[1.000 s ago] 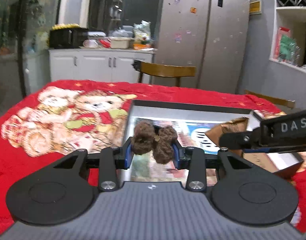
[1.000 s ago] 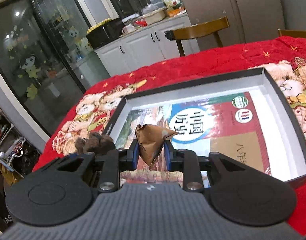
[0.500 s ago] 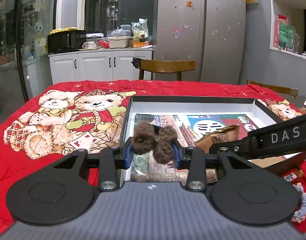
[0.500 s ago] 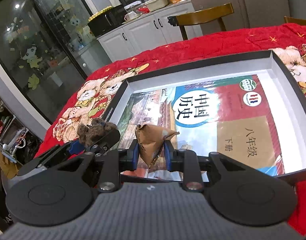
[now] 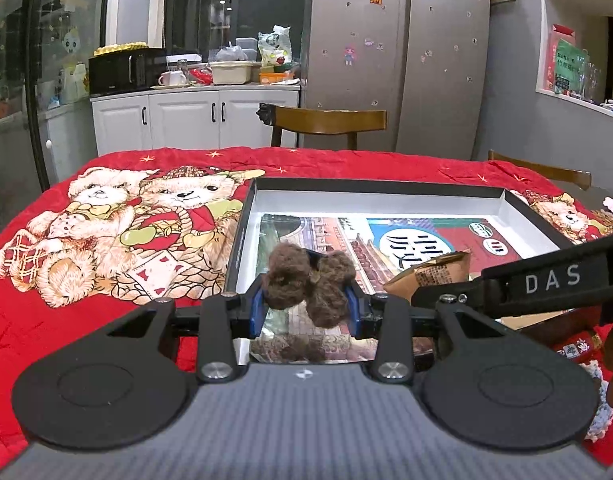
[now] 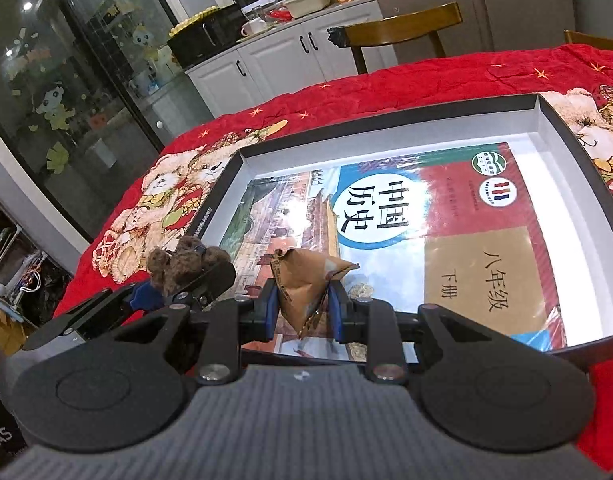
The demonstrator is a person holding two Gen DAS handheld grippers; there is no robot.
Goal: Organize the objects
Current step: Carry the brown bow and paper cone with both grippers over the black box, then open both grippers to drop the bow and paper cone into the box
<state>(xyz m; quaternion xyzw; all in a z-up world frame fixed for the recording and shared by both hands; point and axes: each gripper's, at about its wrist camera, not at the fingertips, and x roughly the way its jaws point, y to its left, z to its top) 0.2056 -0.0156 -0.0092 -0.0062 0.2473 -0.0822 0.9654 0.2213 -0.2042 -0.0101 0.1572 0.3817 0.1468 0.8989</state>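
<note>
My left gripper point(image 5: 306, 304) is shut on a brown fuzzy plush toy point(image 5: 306, 280), held above the near left corner of a shallow black box point(image 5: 378, 185) with a white inside. A colourful textbook point(image 6: 406, 216) lies flat in the box. My right gripper point(image 6: 302, 306) is shut on a brown triangular snack packet point(image 6: 306, 280) over the book's near edge. In the left wrist view the right gripper's black arm point(image 5: 546, 280) reaches in from the right with the packet point(image 5: 430, 274). In the right wrist view the left gripper point(image 6: 178, 284) with the plush point(image 6: 174, 266) sits at the left.
The box rests on a table under a red cloth with teddy bears point(image 5: 118, 232). Small knitted items point(image 5: 598, 420) lie on the cloth at the near right. A wooden chair point(image 5: 326, 122) stands behind the table, with white cabinets point(image 5: 186, 120) and a steel fridge point(image 5: 398, 52) beyond.
Both grippers keep their holds. The views have tilted a little, so more of the box and book shows; the right gripper's arm sits slightly lower and farther right in the left wrist view.
</note>
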